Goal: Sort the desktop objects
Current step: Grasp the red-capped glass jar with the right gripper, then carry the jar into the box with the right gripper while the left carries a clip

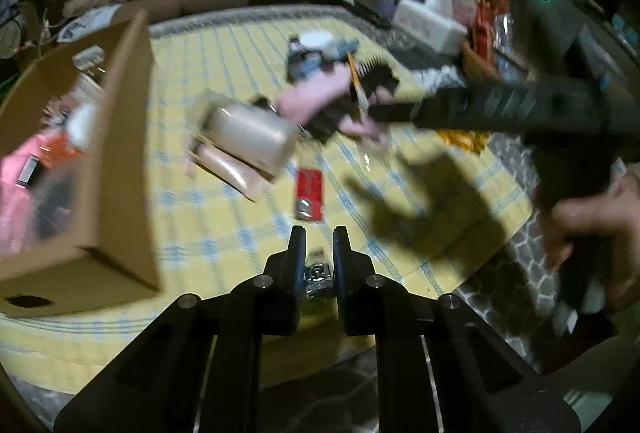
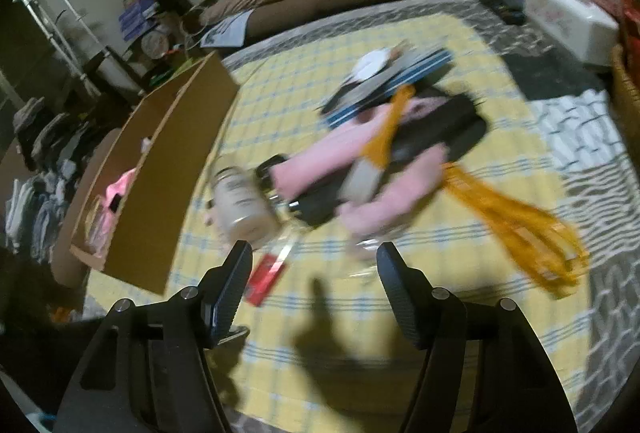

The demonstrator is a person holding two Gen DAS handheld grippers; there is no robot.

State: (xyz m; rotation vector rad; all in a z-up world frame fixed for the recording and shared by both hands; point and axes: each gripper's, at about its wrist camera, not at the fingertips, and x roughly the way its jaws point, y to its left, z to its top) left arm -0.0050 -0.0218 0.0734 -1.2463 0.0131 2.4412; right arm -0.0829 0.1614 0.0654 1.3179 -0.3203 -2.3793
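Pinching a small shiny metal clip (image 1: pixel 319 279) between its narrowed jaws, the left gripper (image 1: pixel 319 253) is tilting down over the yellow checked cloth (image 1: pixel 224 225) at the bottom centre of its view, and I judge the clip is being carried toward the cardboard box (image 1: pixel 116 169) sitting at the left of the frame, where pink and orange things are already lying inside.

The right gripper (image 2: pixel 314 283) is hanging over the same cloth with its jaws standing wide and nothing between them; it is throwing a shadow on the cloth just ahead. Beyond its jaws, in the middle of the right wrist view, the unsorted pile is lying: a red flat pack (image 2: pixel 269 275) just beside the left jaw, a pale jar (image 2: pixel 244 211) on its side above that, then a pink cloth (image 2: pixel 360 177) tangled with a black case (image 2: pixel 440 129) and an orange whisk (image 2: pixel 512 225) reaching toward the lower right. It looks as though the open jaws are being readied for something in that heap, though the blur is making it hard to say which.

A white tissue box (image 2: pixel 568 17) is sitting at the upper right, on the desk edge.
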